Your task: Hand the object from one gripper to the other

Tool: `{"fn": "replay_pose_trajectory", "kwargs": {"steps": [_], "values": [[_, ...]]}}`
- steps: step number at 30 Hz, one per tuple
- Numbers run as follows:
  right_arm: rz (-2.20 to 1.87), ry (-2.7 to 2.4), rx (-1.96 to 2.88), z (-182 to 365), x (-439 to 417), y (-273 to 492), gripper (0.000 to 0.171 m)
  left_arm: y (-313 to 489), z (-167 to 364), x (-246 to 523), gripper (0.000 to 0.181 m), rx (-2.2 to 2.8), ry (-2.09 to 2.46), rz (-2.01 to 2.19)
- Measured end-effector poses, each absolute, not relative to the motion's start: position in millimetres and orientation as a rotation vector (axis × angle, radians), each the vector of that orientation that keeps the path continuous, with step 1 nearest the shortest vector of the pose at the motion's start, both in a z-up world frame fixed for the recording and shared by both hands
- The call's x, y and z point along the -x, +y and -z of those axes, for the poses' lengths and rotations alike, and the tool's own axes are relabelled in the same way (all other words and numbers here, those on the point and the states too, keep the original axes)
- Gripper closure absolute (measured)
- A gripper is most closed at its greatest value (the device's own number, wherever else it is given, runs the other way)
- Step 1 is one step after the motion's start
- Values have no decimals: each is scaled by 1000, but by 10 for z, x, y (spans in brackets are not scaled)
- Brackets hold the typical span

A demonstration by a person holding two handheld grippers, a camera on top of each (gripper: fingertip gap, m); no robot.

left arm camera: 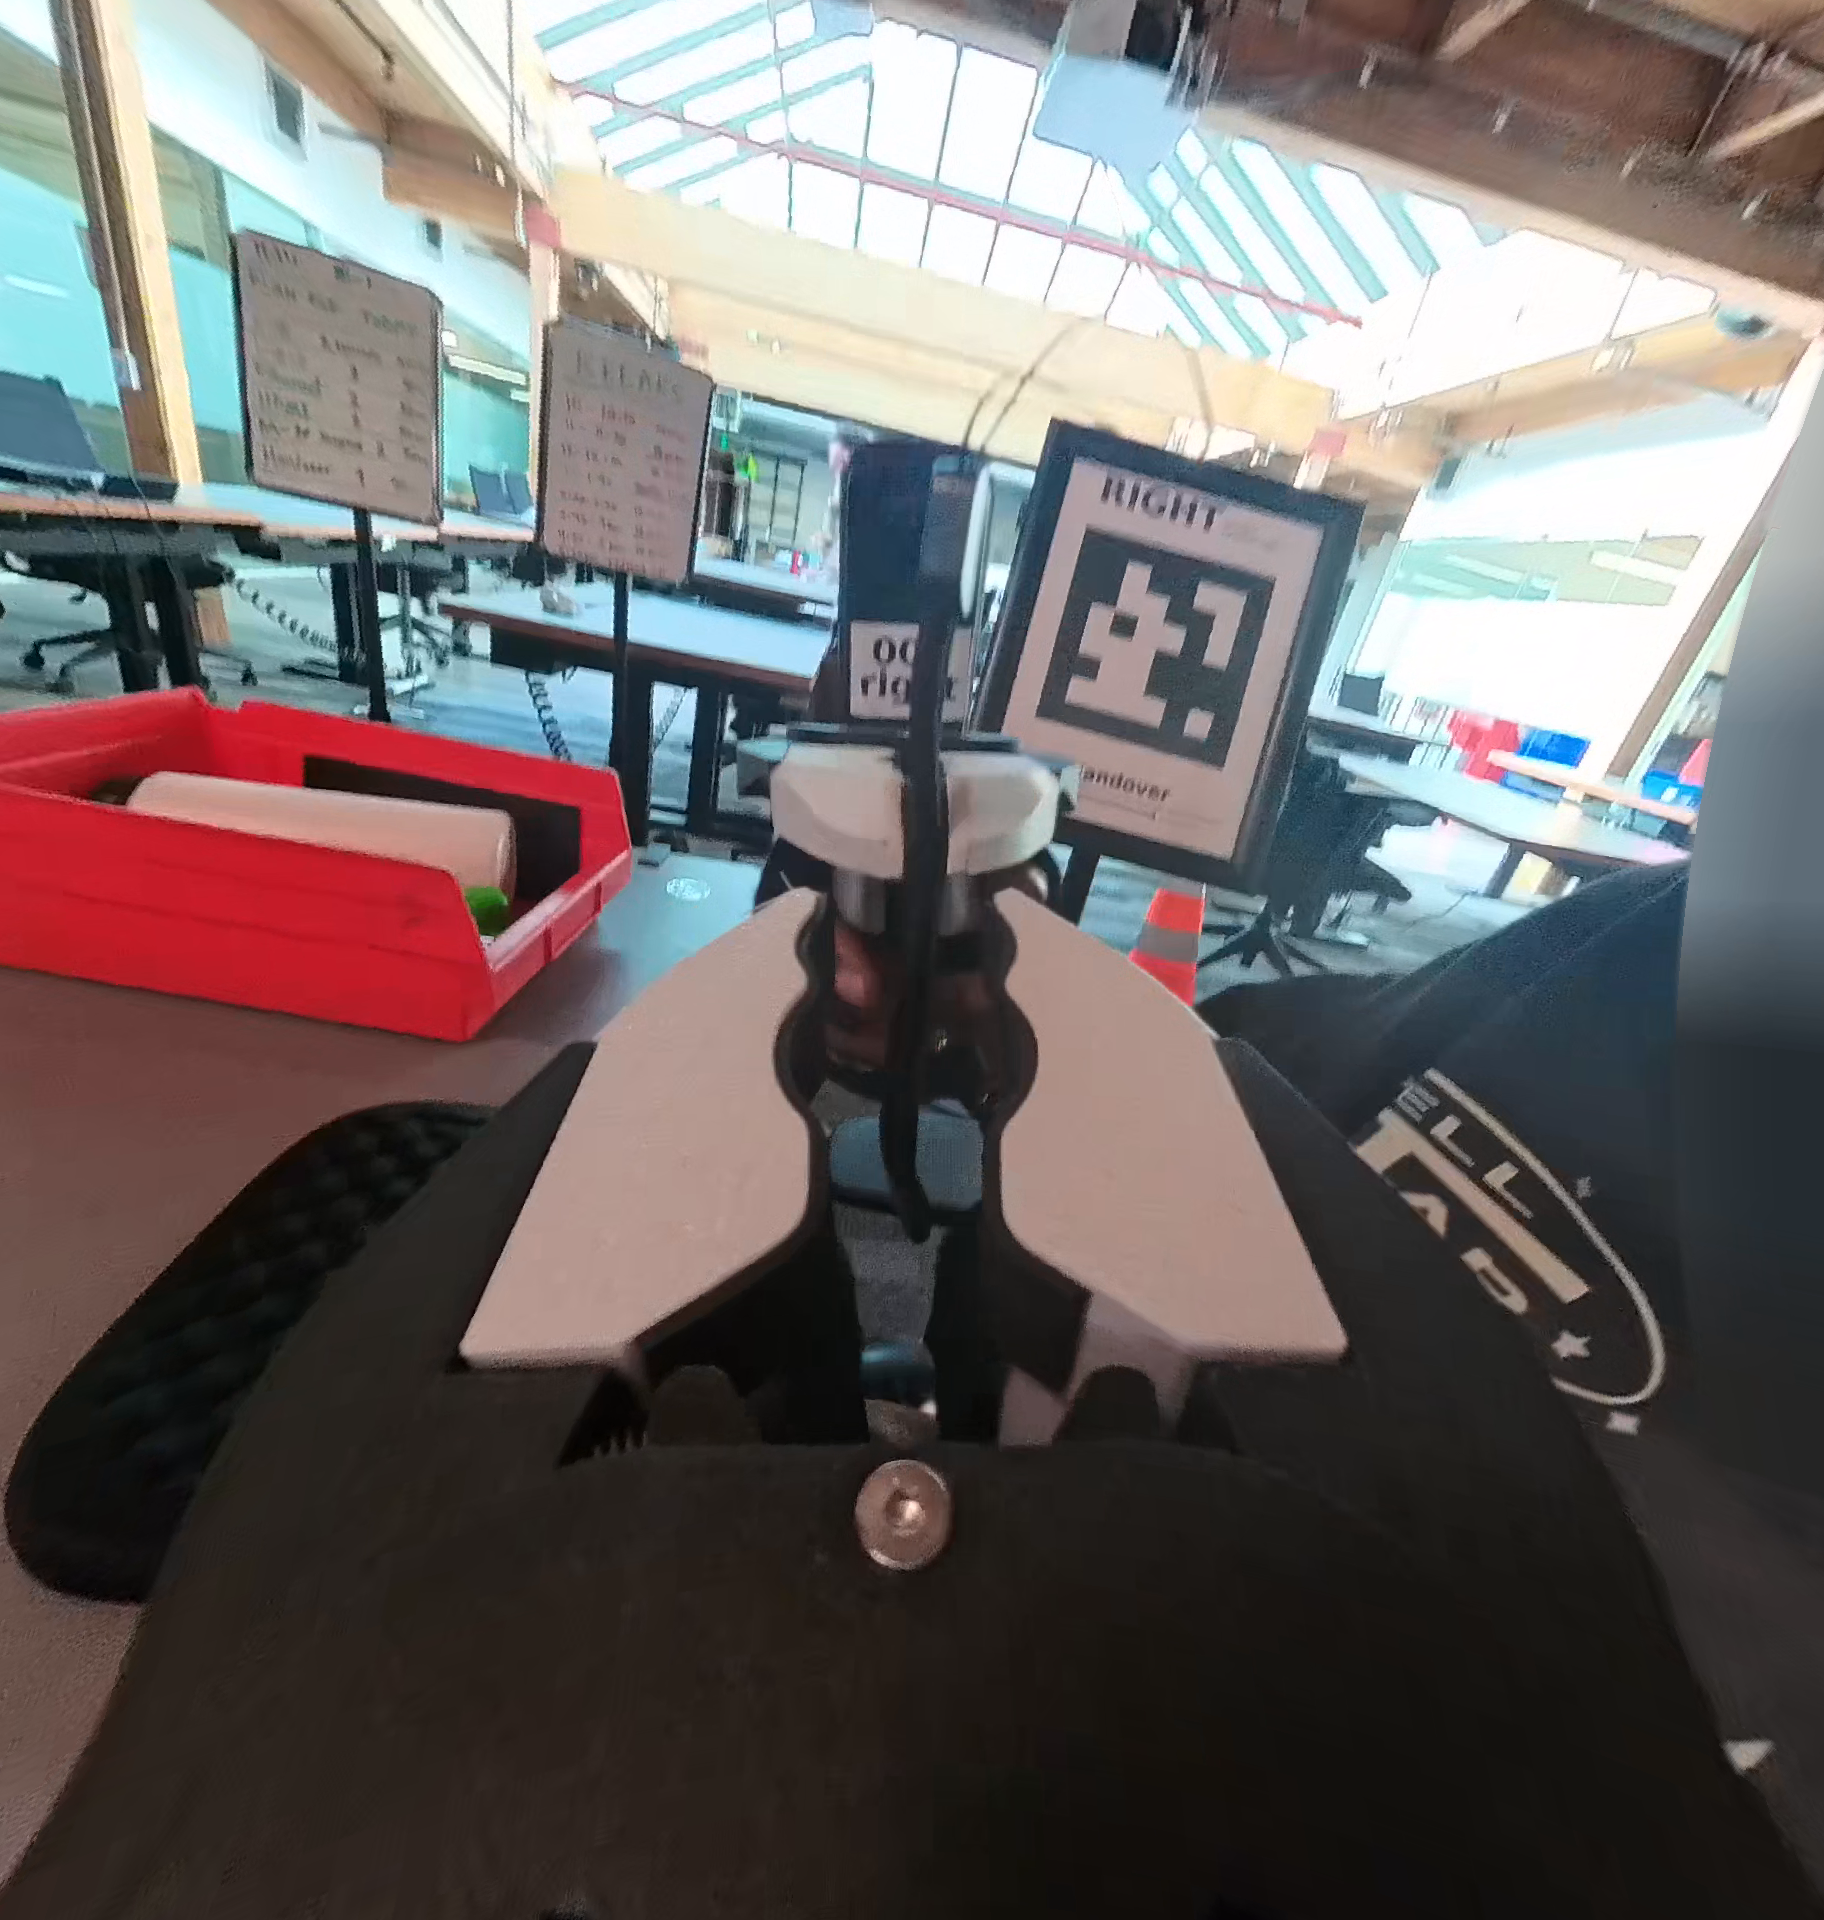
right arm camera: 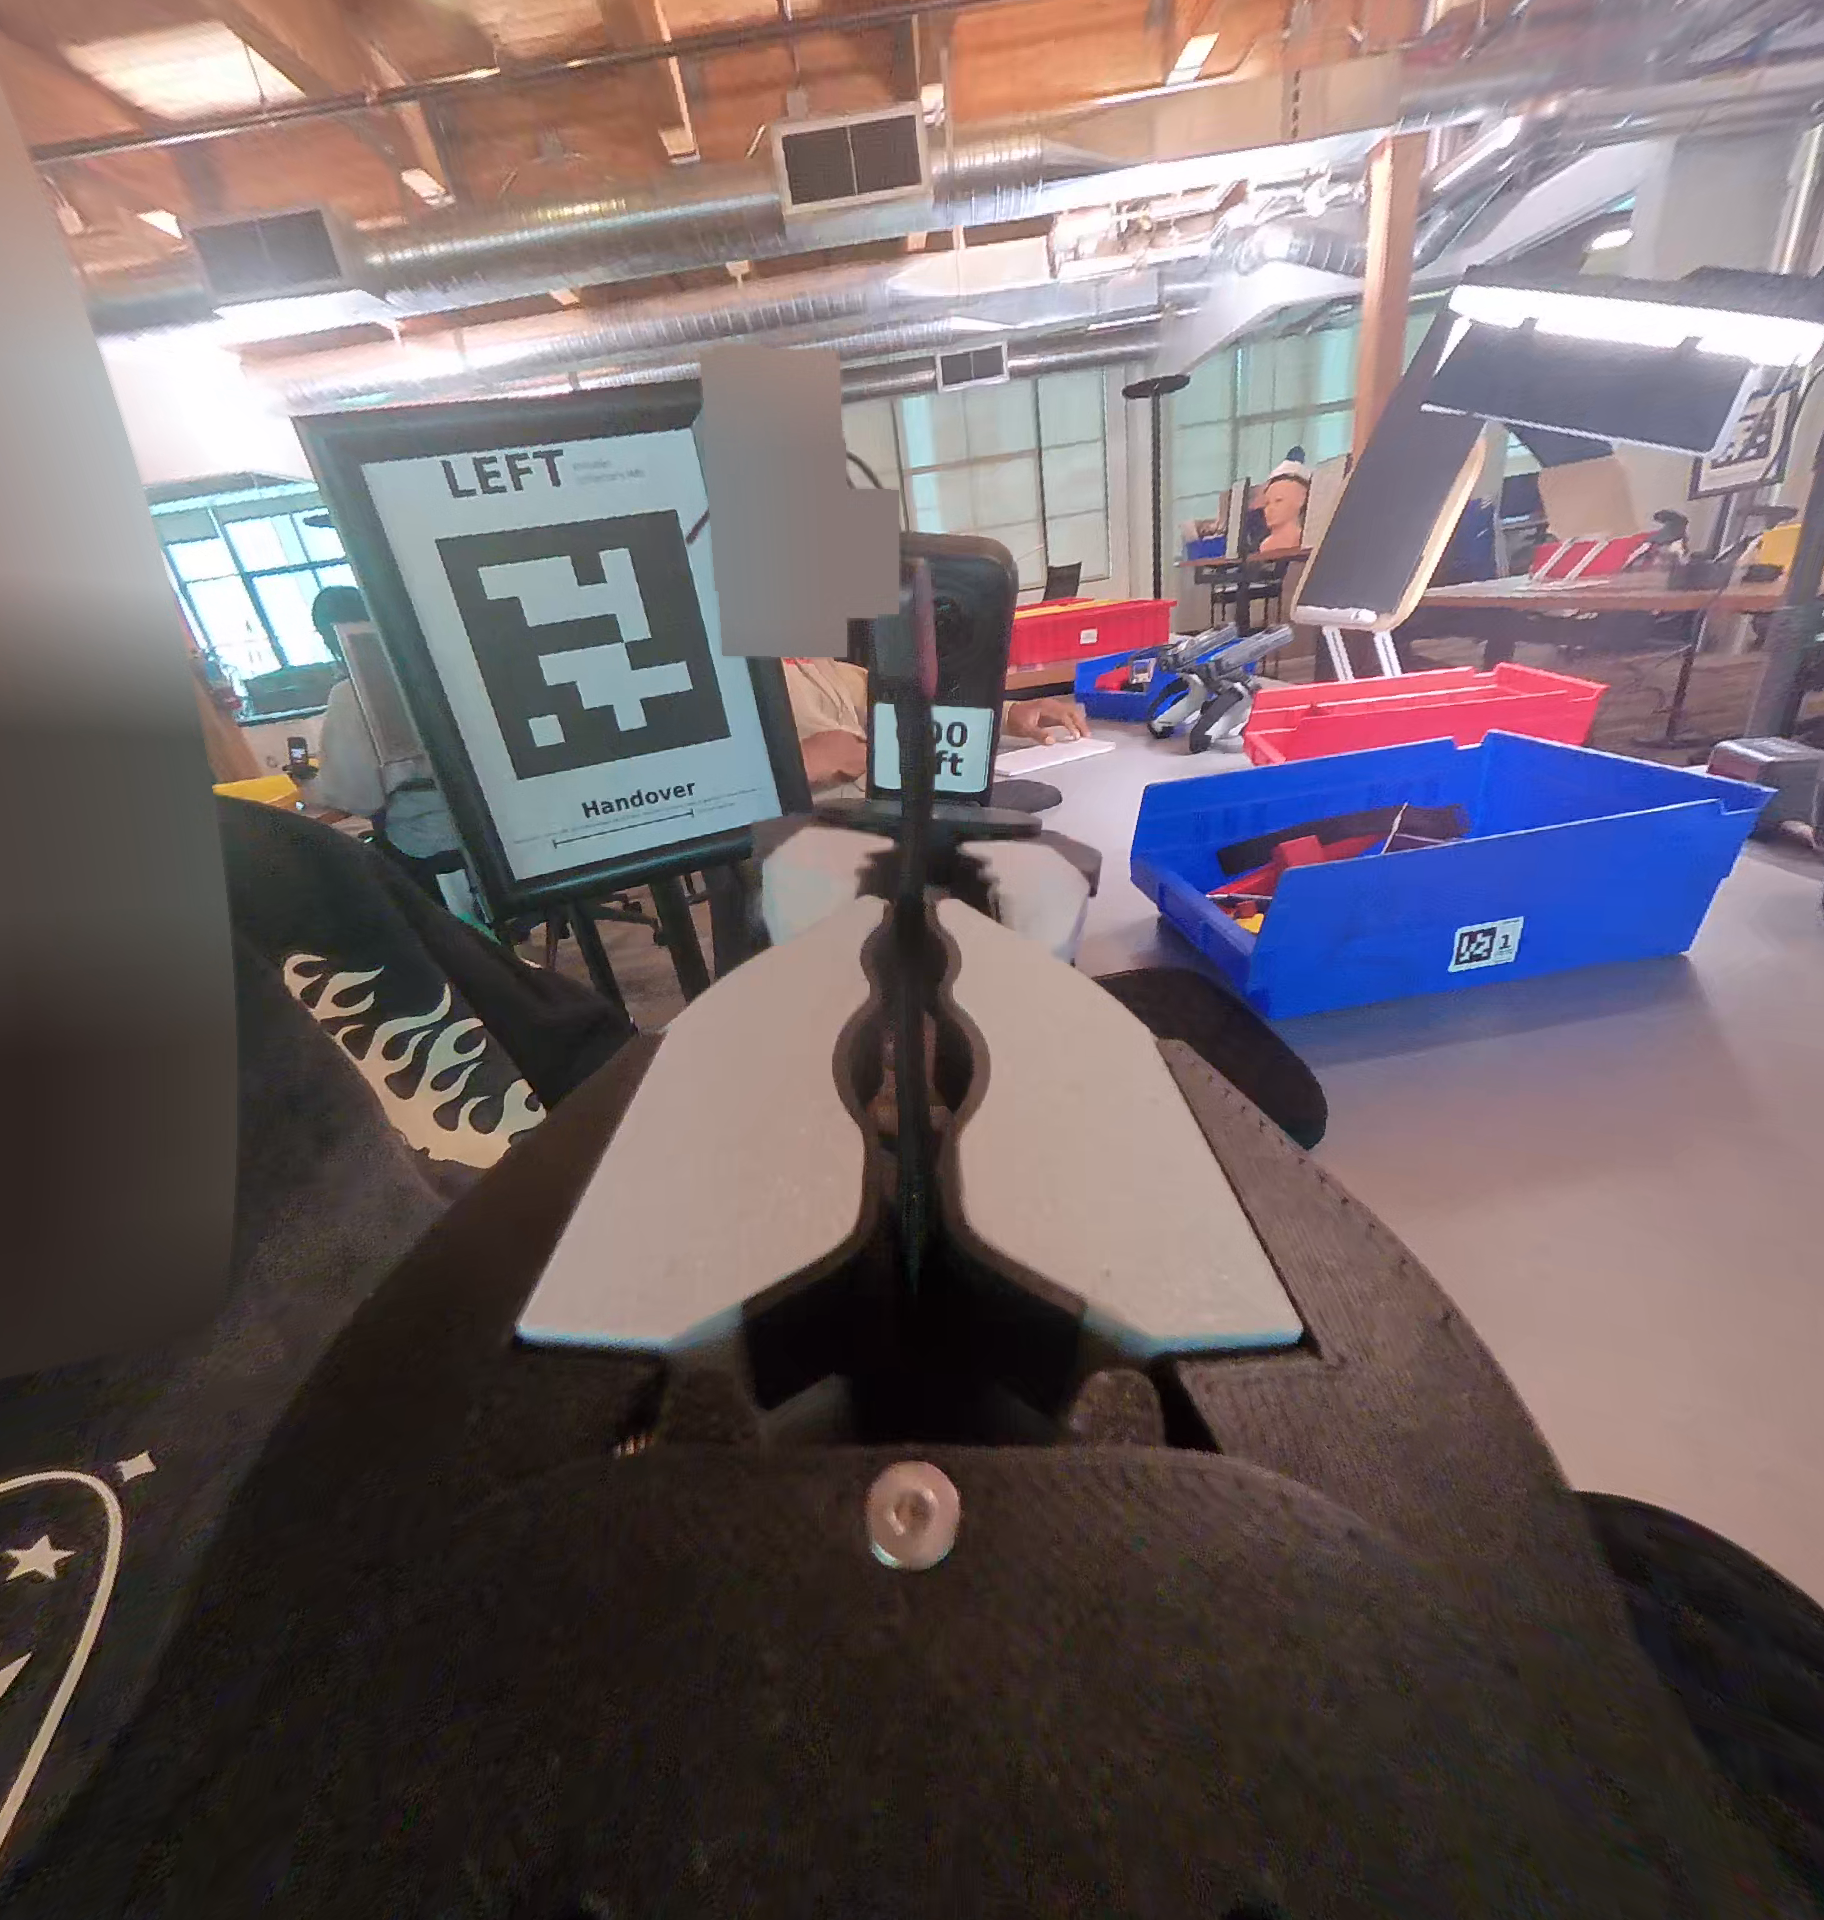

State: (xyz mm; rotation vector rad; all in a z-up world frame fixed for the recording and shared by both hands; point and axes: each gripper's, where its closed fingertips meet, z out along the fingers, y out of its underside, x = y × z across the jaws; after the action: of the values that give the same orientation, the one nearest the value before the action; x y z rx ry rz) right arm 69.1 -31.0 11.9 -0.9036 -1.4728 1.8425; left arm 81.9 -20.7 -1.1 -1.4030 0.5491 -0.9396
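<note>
Black strip (right arm camera: 913, 1091), thin, flat and matte, is seen edge-on and stands upright between the two tools, which face each other. The right hand-held gripper (right arm camera: 913, 920) has its pale grey, scallop-edged fingers (right arm camera: 742, 1143) pinched onto it, almost no gap left. The left hand-held gripper (left arm camera: 908, 925) sits narrowly apart, and the strip passes down the gap without visibly touching either finger. Both bodies are coarse black printed plastic, each with a bright steel screw.

Below lies a smooth grey desk (right arm camera: 1510, 1195). On it are a glossy red bin (left arm camera: 451, 935) holding a white roll (left arm camera: 326, 821), and a blue bin (right arm camera: 1407, 935) of mixed parts. Framed marker signs (left arm camera: 1157, 644) stand on easels behind, near an orange cone (left arm camera: 1168, 935). It is an open workshop with timber beams, silver ducting and skylights.
</note>
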Motion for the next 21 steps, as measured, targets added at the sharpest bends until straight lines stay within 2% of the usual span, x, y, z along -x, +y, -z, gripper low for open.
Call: {"fn": "replay_pose_trajectory", "kwargs": {"steps": [2,4,8,12,21], "values": [[-1843,-1470,904,-124,-690,-313,167,-177,83,-870,160,1437,575,903],[-1833,-1478,904,-115,-687,-326,167,-186,94,-909,176,1429,596,895],[-1840,-1454,910,-141,-696,-305,166,-204,47,-880,177,1409,584,908],[-1836,-1465,938,-109,-692,-273,154,-236,-48,-808,177,1362,549,943],[-1850,-1540,967,-8,-677,-316,148,-246,-107,-745,177,1335,526,932]]}}
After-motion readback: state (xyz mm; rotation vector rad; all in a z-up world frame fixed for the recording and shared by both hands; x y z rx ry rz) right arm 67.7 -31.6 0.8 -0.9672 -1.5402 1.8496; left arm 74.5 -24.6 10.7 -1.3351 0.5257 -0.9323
